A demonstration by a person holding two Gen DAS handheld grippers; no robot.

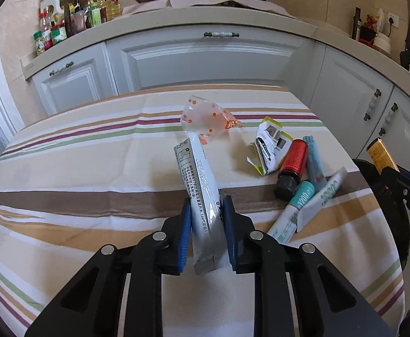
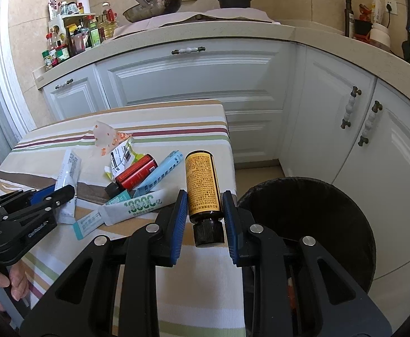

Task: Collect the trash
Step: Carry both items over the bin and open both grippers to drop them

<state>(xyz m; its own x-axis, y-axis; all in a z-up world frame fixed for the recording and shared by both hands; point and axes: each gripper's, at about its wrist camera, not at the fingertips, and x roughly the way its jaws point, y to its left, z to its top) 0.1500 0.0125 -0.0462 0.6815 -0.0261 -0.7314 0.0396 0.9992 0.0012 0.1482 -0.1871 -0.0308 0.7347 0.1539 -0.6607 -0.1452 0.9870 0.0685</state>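
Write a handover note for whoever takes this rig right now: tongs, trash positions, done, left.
Left tongs: shut on the grey sachet, above the striped table.
Right tongs: shut on the amber bottle, beside the black bin, not yet dropped.
Still on the table: red bottle, light blue tube, dotted wrapper, crumpled leaflet, white-green sachets.
Left: bin both held items, then the pile.

2 small bottles: red [image 2: 137,172], amber [image 2: 203,186]. Approx 6 wrappers/sachets, pile overlaps. 1 bin [image 2: 311,224].
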